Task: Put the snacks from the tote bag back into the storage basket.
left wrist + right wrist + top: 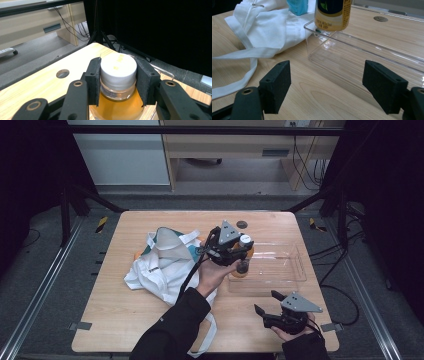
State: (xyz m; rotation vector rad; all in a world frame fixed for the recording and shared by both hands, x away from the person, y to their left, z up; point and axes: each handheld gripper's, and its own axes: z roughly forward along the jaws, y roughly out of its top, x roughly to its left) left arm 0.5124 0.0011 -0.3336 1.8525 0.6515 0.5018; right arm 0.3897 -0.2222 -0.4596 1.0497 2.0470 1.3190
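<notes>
A: Status of the amber-filled bottle with the white screw cap (118,72)?

B: Clamped at its neck by the left gripper (243,254), held over the left end of the clear rectangular plastic tray (295,270); its base is cut off in the left gripper view.

A: Surroundings?

B: White cloth tote bag (160,265) just beside the tray. Right gripper (332,85) gapes empty near the wooden table (115,320)'s front edge.

Left gripper (239,251): held out over mid-table on an extended dark-sleeved forearm, jaws clamped on a white-capped bottle (118,75) (pads pressing both sides of the cap). Right gripper (267,302): low near the table's front right corner, jaws spread wide, nothing between them.
</notes>
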